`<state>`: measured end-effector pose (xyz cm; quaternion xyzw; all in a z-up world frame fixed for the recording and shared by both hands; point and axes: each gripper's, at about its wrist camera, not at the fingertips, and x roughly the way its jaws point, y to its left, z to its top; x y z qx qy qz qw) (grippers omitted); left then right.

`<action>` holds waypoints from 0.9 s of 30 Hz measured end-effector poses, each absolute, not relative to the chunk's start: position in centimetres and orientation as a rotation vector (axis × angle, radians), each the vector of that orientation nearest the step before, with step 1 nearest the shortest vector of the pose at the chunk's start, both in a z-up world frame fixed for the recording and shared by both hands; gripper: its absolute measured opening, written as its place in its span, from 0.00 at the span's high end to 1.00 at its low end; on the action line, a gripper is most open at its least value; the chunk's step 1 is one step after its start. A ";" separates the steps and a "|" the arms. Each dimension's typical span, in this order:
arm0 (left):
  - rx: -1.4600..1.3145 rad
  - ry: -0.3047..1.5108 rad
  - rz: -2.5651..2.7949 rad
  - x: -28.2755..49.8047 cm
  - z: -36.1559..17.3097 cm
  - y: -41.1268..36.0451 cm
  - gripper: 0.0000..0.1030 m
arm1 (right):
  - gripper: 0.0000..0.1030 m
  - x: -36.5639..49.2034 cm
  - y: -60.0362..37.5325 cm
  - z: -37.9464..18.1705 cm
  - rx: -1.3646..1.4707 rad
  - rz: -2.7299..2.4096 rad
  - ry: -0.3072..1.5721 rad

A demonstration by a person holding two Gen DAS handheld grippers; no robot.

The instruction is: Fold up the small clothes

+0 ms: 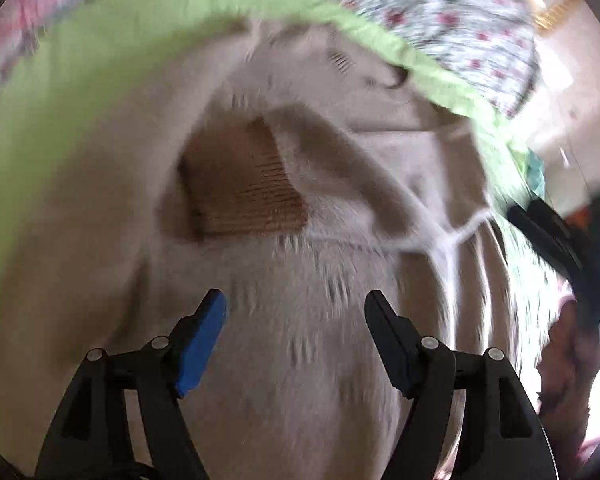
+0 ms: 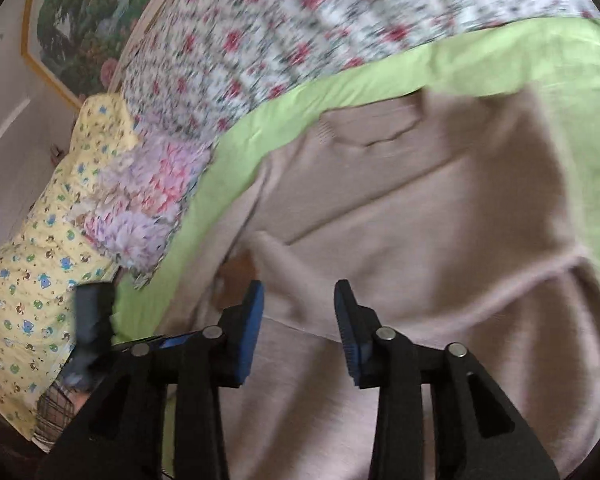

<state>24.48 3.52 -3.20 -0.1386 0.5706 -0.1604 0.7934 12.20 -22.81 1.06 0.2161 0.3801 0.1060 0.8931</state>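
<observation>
A beige knit sweater lies spread on a light green sheet. A brown ribbed patch shows where the sweater folds open. My left gripper is open and empty just above the sweater's body. The right wrist view shows the same sweater on the green sheet, with its neckband toward the far side. My right gripper is open and empty above a fold of the sweater. The other gripper shows dark at the right edge of the left wrist view. Both views are motion blurred.
A floral bedspread lies beyond the green sheet. A yellow printed cloth and a purple-pink floral cloth lie at the left. A framed landscape painting hangs on the wall behind.
</observation>
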 end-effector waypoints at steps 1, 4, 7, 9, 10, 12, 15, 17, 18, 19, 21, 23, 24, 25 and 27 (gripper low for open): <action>-0.342 1.239 -0.325 25.6 -4.2 3.4 0.30 | 0.60 11.4 -23.8 1.1 0.452 0.203 0.780; -0.440 1.178 -0.258 27.7 -4.4 3.8 0.30 | 0.60 10.0 -25.8 0.6 0.454 0.147 0.772; -0.594 1.127 -0.212 29.4 -5.2 4.5 0.26 | 0.60 9.7 -27.5 -0.3 0.476 0.102 0.772; -0.618 1.083 -0.187 30.0 -5.2 4.5 0.36 | 0.60 9.9 -28.5 -1.1 0.503 0.084 0.774; -0.595 1.065 -0.180 30.1 -5.0 4.2 0.74 | 0.60 9.8 -29.1 -1.3 0.511 0.079 0.776; -0.567 1.067 -0.209 30.2 -4.3 4.0 0.93 | 0.60 9.7 -29.8 -1.4 0.514 0.066 0.772; -0.516 0.937 -0.195 28.0 -1.3 5.0 0.93 | 0.60 9.2 -30.6 -0.9 0.504 0.052 0.745; -0.514 0.866 -0.177 26.8 -1.2 6.6 0.93 | 0.60 9.0 -31.6 -0.8 0.496 0.026 0.729; -0.492 0.902 -0.150 27.1 -2.0 6.9 0.93 | 0.60 9.2 -32.1 -0.8 0.495 0.010 0.724; -0.482 0.947 -0.138 27.3 -3.0 7.1 0.93 | 0.60 9.4 -32.5 -0.9 0.495 -0.004 0.725; -0.488 0.923 -0.177 26.3 -3.1 7.6 0.93 | 0.60 10.2 -33.6 -1.0 0.489 -0.051 0.735; -0.453 0.887 -0.205 25.6 -2.8 7.2 0.93 | 0.58 11.2 -34.6 -0.7 0.473 -0.088 0.733; -0.445 0.889 -0.214 25.6 -2.8 7.1 0.93 | 0.53 12.1 -35.3 -0.5 0.456 -0.116 0.734; -0.443 0.896 -0.212 25.7 -3.0 7.2 0.93 | 0.50 13.1 -35.8 -0.4 0.441 -0.137 0.737; -0.447 0.911 -0.203 26.0 -3.4 7.5 0.93 | 0.45 15.2 -36.9 -0.5 0.426 -0.179 0.751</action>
